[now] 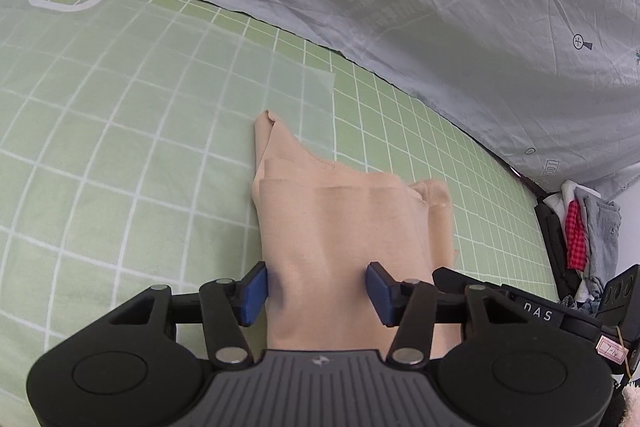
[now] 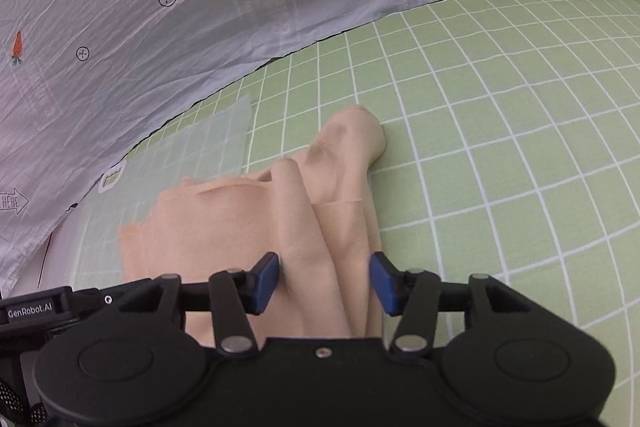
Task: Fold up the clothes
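Peach garment (image 1: 340, 227), partly folded, lying on green checked bedsheet (image 1: 120, 147), near grey carrot-print cover (image 1: 440, 27) at far side. Left tool (image 1: 316, 291) and right tool (image 2: 324, 283) both standing open over near edge, blue pads flanking fabric, not pinching.

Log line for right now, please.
task: fold clothes | garment: peach, partly folded on green sheet | left gripper: open over garment | right gripper: open over garment
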Demonstrator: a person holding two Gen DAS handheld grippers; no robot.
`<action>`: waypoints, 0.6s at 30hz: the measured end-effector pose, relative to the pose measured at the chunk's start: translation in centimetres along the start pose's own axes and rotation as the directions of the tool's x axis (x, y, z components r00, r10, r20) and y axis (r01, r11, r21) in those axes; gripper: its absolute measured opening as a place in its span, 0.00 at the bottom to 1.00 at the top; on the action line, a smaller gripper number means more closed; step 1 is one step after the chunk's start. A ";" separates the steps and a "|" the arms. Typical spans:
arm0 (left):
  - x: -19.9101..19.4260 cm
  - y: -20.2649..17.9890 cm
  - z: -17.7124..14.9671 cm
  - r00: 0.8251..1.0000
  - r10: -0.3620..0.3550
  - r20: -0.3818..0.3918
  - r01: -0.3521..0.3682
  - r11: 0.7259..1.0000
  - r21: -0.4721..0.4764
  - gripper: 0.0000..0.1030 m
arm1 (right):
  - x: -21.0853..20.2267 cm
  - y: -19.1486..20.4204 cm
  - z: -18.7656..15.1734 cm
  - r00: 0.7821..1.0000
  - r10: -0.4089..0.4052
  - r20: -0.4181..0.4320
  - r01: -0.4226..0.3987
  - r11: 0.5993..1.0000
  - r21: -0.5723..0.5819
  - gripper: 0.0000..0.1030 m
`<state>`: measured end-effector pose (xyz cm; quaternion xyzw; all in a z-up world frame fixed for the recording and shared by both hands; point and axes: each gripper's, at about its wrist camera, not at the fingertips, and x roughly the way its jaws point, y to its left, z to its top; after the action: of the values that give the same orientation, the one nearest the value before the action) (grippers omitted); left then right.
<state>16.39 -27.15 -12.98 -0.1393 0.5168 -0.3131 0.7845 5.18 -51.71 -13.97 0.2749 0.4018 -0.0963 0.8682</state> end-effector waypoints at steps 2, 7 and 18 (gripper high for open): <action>-0.1 -0.4 -0.2 1.000 0.007 0.011 -0.008 0.999 0.032 0.10 | -0.4 0.4 -0.2 1.000 0.001 0.022 0.000 0.999 -0.034 0.06; -3.0 -1.5 -0.2 0.992 -0.081 0.099 0.072 0.994 0.086 0.09 | -3.7 1.5 -0.9 0.989 0.036 0.142 -0.016 0.991 -0.134 0.06; 3.1 -4.5 5.6 0.982 -0.002 0.187 -0.051 0.959 0.278 0.10 | -1.0 2.3 3.4 0.936 0.045 0.348 0.071 0.947 -0.314 0.06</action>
<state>20.70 -33.14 -10.40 -0.0483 0.3933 -0.3593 0.8449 7.60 -51.71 -10.52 0.1052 0.2525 -0.0829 0.9583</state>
